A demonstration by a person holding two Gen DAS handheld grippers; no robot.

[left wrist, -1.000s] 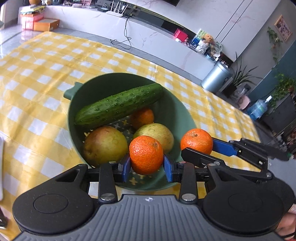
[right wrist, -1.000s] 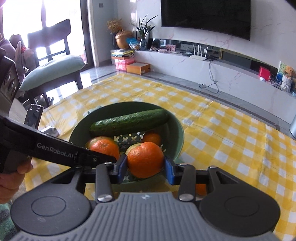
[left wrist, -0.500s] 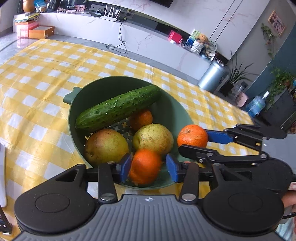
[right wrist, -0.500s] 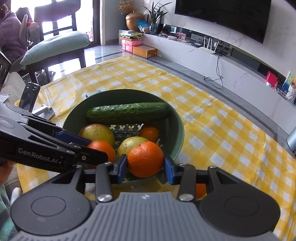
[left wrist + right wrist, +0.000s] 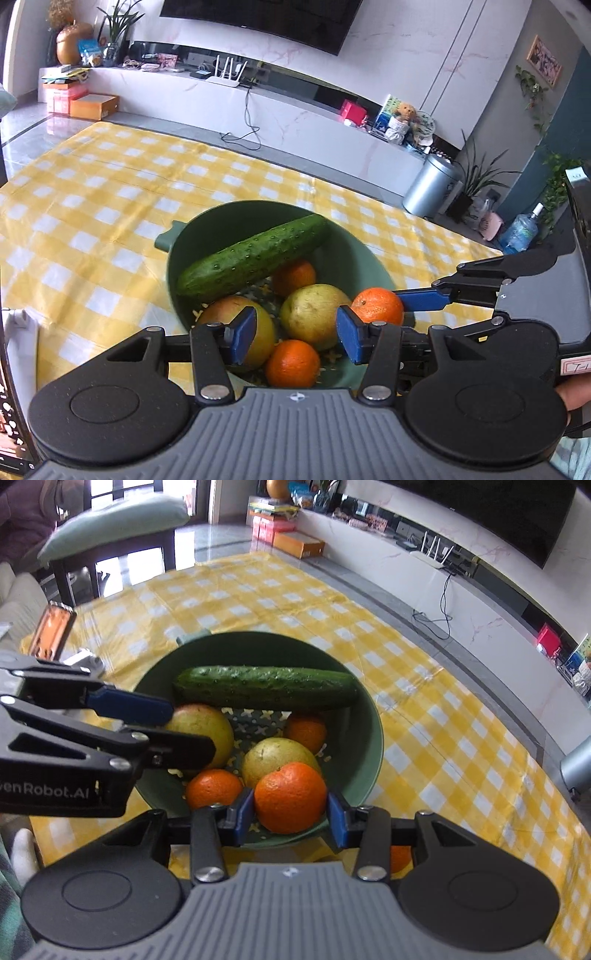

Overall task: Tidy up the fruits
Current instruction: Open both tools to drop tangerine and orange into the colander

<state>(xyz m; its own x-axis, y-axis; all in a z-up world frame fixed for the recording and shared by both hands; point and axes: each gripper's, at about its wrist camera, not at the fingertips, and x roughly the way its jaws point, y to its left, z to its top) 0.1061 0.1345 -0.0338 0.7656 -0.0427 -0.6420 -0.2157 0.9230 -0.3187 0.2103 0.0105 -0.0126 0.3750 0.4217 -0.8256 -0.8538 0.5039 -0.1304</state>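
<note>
A green colander bowl (image 5: 364,254) (image 5: 365,716) stands on the yellow checked tablecloth. It holds a cucumber (image 5: 255,256) (image 5: 266,687), two pears (image 5: 314,315) (image 5: 275,757), a small tangerine (image 5: 294,277) at the back and another tangerine (image 5: 292,363) (image 5: 213,788) at the near side. My left gripper (image 5: 295,336) is open and empty above that near tangerine. My right gripper (image 5: 290,814) is shut on a tangerine (image 5: 290,797) (image 5: 377,306) over the bowl's near rim.
A phone (image 5: 51,629) and a white object (image 5: 83,661) lie on the table left of the bowl. Another orange fruit (image 5: 400,858) shows under my right gripper. A chair with a cushion (image 5: 110,524) stands beyond the table's left edge.
My left gripper has opened and let its tangerine drop into the bowl, then lifted. My right gripper has brought its tangerine closer over the bowl.
</note>
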